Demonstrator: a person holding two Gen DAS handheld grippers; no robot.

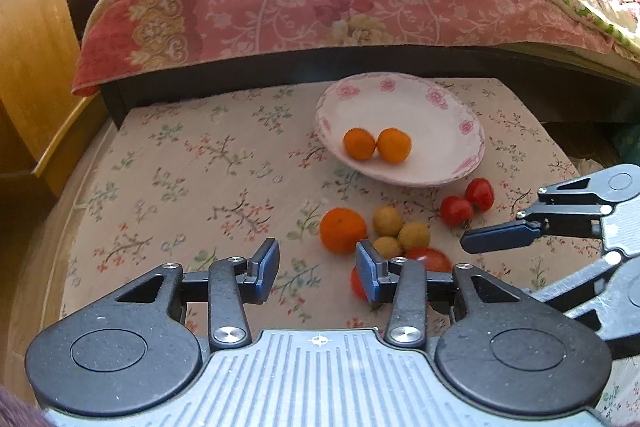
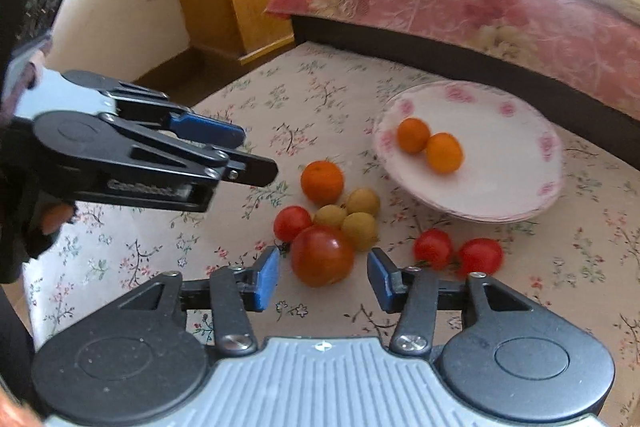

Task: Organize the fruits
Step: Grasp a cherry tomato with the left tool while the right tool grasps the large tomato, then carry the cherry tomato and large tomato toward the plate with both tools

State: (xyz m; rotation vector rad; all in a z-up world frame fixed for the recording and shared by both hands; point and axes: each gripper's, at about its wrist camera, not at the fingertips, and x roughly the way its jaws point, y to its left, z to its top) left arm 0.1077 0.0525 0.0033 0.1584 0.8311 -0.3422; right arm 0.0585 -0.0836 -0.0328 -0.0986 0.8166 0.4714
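Note:
A white plate with pink flowers (image 1: 452,115) (image 2: 520,187) holds two small oranges (image 1: 376,145) (image 2: 430,145). On the floral cloth in front of it lie a larger orange (image 1: 343,230) (image 2: 322,181), three yellowish round fruits (image 1: 400,231) (image 2: 352,217), a big tomato (image 2: 322,255) (image 1: 430,259) and small tomatoes (image 1: 468,203) (image 2: 456,253). My left gripper (image 1: 317,273) is open and empty, just short of the larger orange. My right gripper (image 2: 323,277) is open, its jaws to either side of the big tomato, apart from it.
The cloth covers a low table (image 1: 180,167) that stands against a bed with a pink floral blanket (image 1: 320,7). A wooden cabinet (image 1: 36,47) stands at the left. My left gripper also shows at the left of the right wrist view (image 2: 240,155).

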